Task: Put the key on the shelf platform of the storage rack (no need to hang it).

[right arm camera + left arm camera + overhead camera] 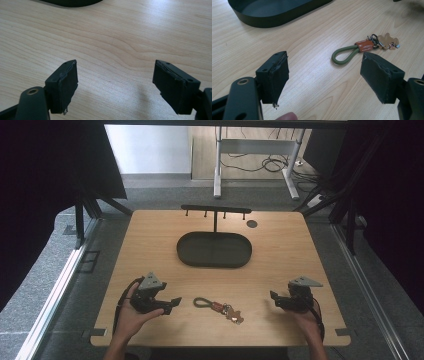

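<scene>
The keychain [219,306] is lying untouched on the bench [280,265], between both grippers. The left gripper [172,304] and right gripper [273,296] are resting wide open, holding nothing. Judged unstarted: grasping is remaining, perhaps hanging on the hook stand [216,211].

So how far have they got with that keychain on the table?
Nothing looks done yet: the keychain lies flat on the table, untouched, apart from the dark tray and the hook stand behind it. In hand: the left gripper sits beside it, jaws open and pointed at its green loop. The right gripper waits open over bare wood. Gripping, lifting and placing it, probably tray or stand, all remain.
</scene>
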The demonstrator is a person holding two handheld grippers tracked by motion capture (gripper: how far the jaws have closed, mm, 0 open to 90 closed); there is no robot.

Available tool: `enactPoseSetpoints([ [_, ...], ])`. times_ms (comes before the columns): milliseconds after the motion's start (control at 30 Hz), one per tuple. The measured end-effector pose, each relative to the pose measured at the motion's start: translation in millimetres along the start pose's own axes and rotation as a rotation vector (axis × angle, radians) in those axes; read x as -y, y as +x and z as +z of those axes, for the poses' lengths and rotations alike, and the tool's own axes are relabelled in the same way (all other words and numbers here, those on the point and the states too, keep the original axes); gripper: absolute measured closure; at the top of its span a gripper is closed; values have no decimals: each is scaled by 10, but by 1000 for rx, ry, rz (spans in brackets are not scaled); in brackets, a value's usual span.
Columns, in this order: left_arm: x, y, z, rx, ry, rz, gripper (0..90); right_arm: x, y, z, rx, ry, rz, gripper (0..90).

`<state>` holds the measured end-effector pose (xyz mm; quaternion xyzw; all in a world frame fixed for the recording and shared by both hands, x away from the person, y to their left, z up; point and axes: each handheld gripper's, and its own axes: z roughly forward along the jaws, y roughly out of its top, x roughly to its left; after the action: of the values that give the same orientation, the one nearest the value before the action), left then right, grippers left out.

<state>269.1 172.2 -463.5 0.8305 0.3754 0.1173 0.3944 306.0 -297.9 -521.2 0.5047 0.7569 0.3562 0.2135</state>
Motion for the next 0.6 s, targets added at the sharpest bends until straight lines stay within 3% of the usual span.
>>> enactPoseSetpoints([
  [333,1,-7,20,4,11,1,231,14,-2,2,-4,8,3,237],
  [600,-5,-28,-5,3,10,7,231,-50,65,-57,-30,4,-26,266],
])
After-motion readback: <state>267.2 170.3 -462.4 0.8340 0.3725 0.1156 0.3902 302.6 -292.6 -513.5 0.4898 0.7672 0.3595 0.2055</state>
